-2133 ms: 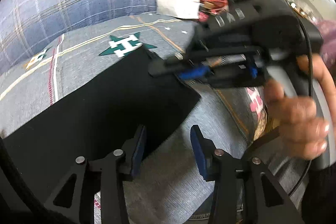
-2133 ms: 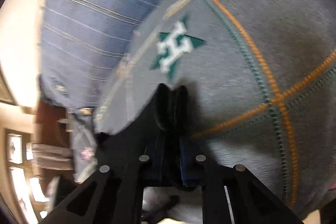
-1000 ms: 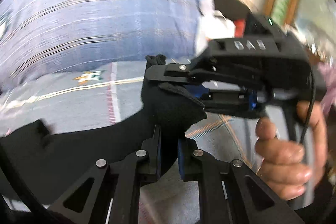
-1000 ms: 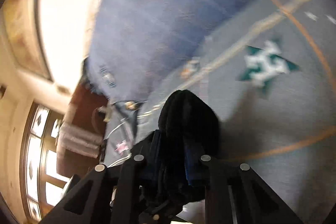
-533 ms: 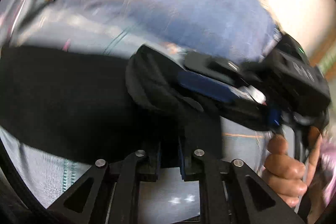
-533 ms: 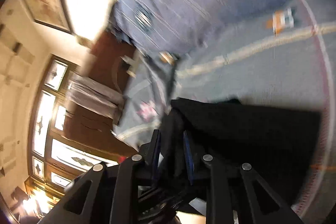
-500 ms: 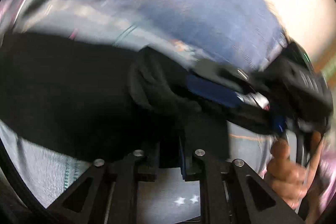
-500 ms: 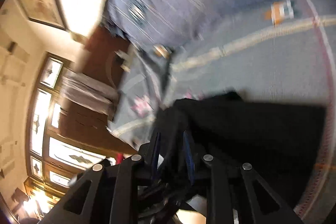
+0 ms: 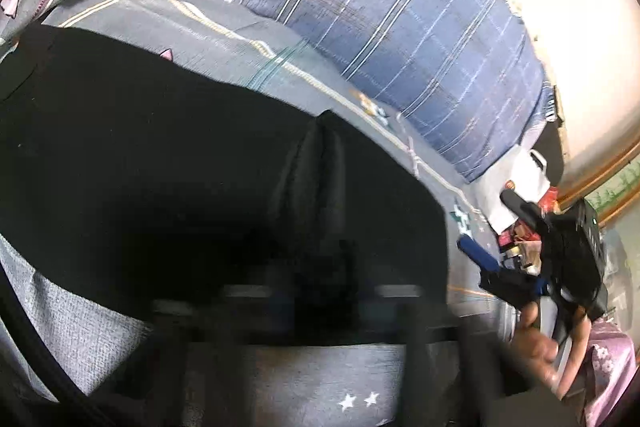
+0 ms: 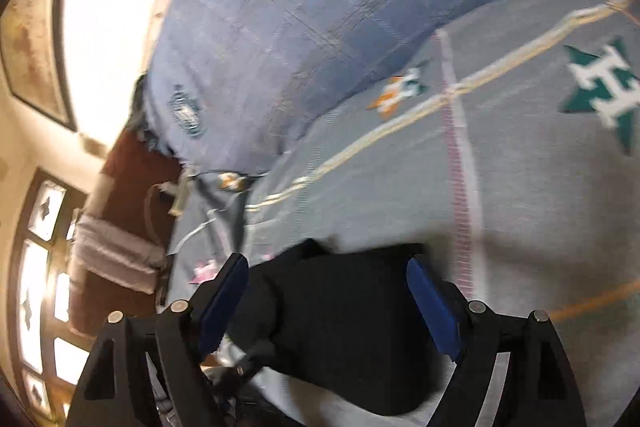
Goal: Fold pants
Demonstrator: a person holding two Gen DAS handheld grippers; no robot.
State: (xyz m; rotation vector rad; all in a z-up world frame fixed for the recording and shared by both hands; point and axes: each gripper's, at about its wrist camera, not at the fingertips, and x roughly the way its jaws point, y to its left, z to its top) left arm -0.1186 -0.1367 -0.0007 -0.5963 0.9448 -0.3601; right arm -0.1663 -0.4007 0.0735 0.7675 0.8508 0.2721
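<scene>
The black pants [image 9: 160, 167] lie spread over the grey bedspread, with a raised crease running up their middle. At the bottom of the left wrist view, blurred, my left gripper [image 9: 320, 267] is shut on that fold of the pants. My right gripper [image 10: 326, 263] has its jaws opening wide; the black pants [image 10: 340, 327] lie between and below the blue pads [image 10: 434, 307], which do not press on them. In the left wrist view the right gripper [image 9: 492, 227] stands off the pants' right edge, held by a hand [image 9: 536, 343].
A blue plaid quilt [image 9: 400, 7] bulges along the far side of the grey star-patterned bedspread [image 9: 240, 39]. A white paper bag [image 9: 524, 179] and red items sit at the right. A purple flowered cloth [image 9: 612, 359] shows lower right. Windows and dark wooden furniture [image 10: 120, 207] lie beyond the bed's edge.
The right gripper's jaws have sprung apart and let go of the pants, and it has drawn back from them. The left gripper carried its fold across and down, then held still, shut.
</scene>
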